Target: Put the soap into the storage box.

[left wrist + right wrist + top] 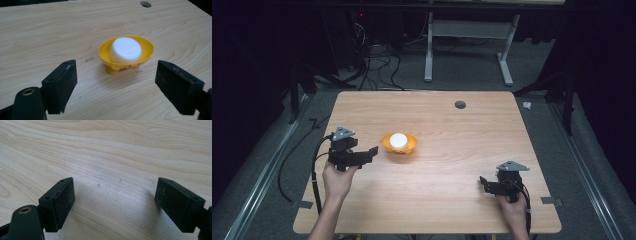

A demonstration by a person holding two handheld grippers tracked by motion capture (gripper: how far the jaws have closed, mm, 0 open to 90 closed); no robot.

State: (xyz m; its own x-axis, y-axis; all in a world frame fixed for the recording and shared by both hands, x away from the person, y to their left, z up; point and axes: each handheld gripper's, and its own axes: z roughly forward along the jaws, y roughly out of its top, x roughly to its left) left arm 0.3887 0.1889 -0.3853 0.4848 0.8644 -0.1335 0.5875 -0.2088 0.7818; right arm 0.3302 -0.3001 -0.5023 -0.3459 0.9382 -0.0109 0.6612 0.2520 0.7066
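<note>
Left tool [116, 85]: jaws spread wide, holding nothing, hovering low over the counter [50, 32] and pointing at a yellow bowl [147, 48] just ahead. Held by the left hand [337, 181] near the counter's left edge, cable trailing off the side. Inside the bowl, a white round puck [125, 49], sitting upright and filling most of it; bowl on small stubby feet, resting left of the counter's middle. No brand, label or legible writing anywhere. Right tool [115, 203]: jaws also wide apart and empty, over bare wood near the front right corner, well apart from the bowl. Farther back, a dark round hole [460, 104] in the counter.
</note>
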